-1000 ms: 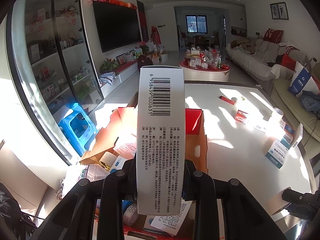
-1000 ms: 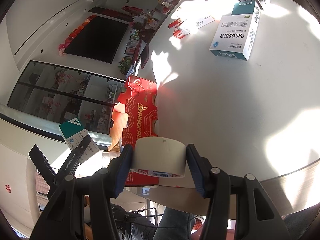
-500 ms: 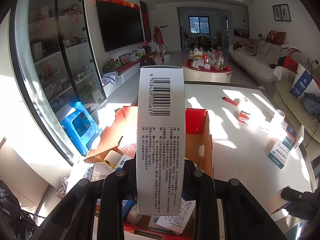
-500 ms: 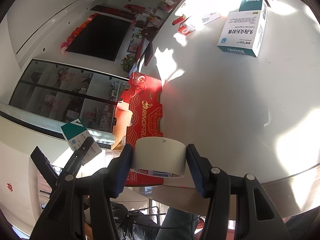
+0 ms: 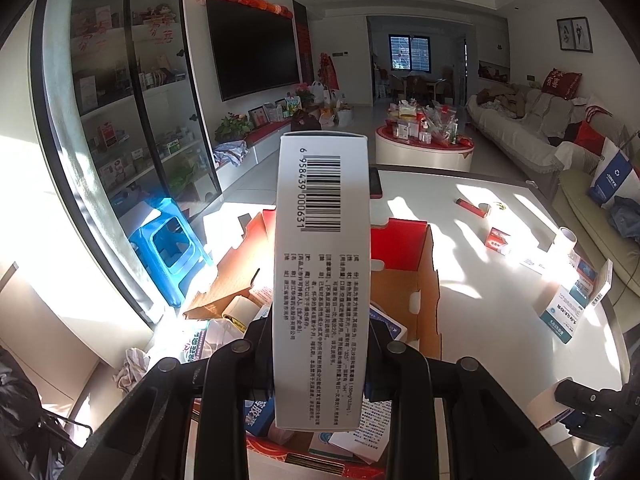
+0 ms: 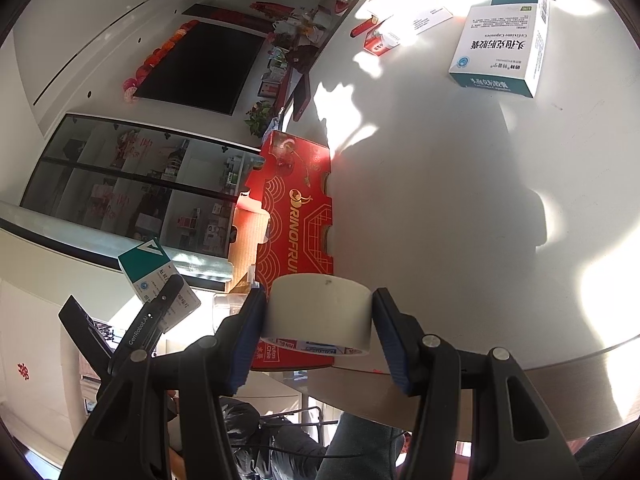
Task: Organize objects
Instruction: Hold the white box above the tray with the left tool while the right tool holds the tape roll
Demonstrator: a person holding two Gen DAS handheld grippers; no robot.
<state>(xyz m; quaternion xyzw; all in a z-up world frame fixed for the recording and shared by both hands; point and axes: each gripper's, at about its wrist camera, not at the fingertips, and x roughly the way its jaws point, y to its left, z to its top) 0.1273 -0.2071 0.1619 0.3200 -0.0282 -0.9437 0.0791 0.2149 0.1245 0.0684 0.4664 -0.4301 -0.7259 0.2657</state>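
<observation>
My left gripper (image 5: 320,332) is shut on a tall white medicine box (image 5: 322,264) with a barcode, held upright above the open red cardboard box (image 5: 424,280). That box holds a tape roll (image 5: 240,310), leaflets and packets. My right gripper (image 6: 318,312) is shut on a white tape roll (image 6: 318,308), its blue pads pressing both sides, near the table's front edge beside the red box (image 6: 300,216). In the right wrist view the left gripper (image 6: 160,312) shows with its green-and-white box (image 6: 154,276).
On the white table (image 6: 440,184) lie a teal-and-white capsule box (image 6: 500,52), a small red packet (image 6: 378,44), a red lighter (image 5: 472,207), a white roll (image 5: 566,240) and a dark phone (image 5: 375,184). A blue stool (image 5: 168,248) stands left of the table.
The left wrist view has drifted slightly so the red box sits a little further right and lower; both grips are unchanged and the hands have barely moved.
</observation>
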